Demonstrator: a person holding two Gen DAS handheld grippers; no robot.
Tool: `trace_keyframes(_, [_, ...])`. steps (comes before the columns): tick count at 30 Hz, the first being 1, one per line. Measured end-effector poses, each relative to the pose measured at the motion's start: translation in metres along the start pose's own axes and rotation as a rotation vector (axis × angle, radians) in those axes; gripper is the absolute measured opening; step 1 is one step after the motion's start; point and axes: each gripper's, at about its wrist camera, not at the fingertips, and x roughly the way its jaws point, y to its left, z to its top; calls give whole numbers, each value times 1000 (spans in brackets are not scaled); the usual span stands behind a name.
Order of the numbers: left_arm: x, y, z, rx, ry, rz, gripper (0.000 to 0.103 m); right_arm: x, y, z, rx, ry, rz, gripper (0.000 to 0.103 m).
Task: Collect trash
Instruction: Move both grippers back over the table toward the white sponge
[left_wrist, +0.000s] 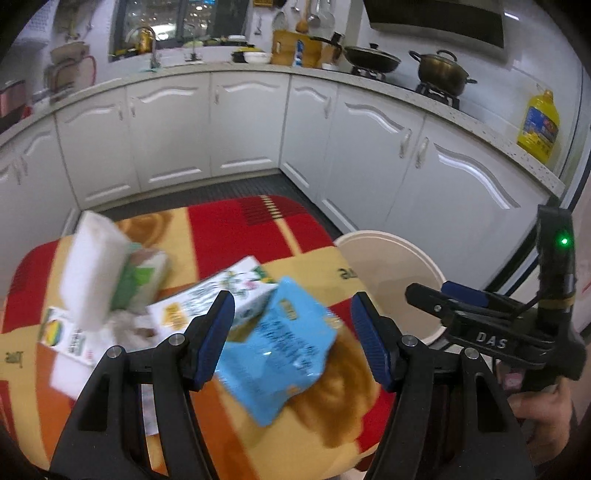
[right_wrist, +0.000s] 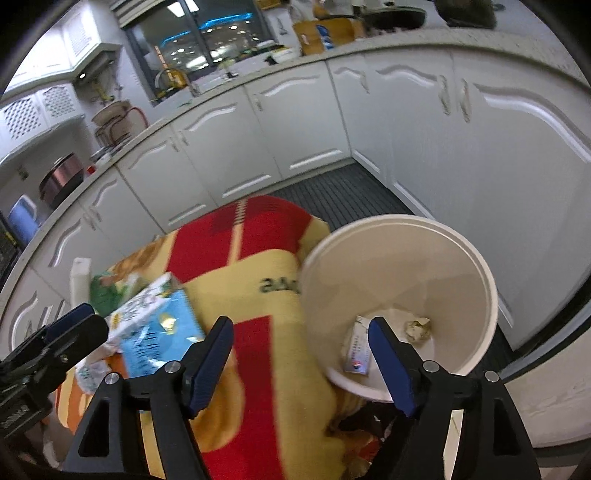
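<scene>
My left gripper (left_wrist: 293, 332) is open just above a blue snack bag (left_wrist: 275, 350) on the red and yellow tablecloth (left_wrist: 243, 236). A white printed carton (left_wrist: 210, 295), a green and white tissue pack (left_wrist: 110, 273) and a flat printed box (left_wrist: 66, 336) lie to its left. My right gripper (right_wrist: 301, 356) is open and empty, held over the near edge of the cream bin (right_wrist: 476, 266). A small carton (right_wrist: 356, 352) and a crumpled paper ball (right_wrist: 417, 326) lie in the bin. The bin also shows in the left wrist view (left_wrist: 391, 254), and the blue bag in the right wrist view (right_wrist: 159, 339).
White kitchen cabinets (left_wrist: 243, 125) wrap around the back and right. The counter holds pots (left_wrist: 441, 70) and a yellow oil bottle (left_wrist: 539, 125). A dark ribbed floor mat (right_wrist: 340, 195) lies beyond the table. The right gripper's body (left_wrist: 517, 325) stands right of the left one.
</scene>
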Motion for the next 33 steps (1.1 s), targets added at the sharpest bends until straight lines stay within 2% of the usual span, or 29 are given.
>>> trace_keyframes(8, [-22,34,-10,-16,-40,79,65,0,41,-1,-64,15,47,75])
trace_keyframes(15, [-34,60,-19,-58,-49,97,64,0,71,-8,-107,41,67,76])
trace_keyframes(24, [-46,89,-28,-92,-52,109,64,3,93,-17,-153,69,72,77])
trace_keyframes(33, [-48,127,-38,-170,-27,62,65,15,103,-27,-161,116,75,78])
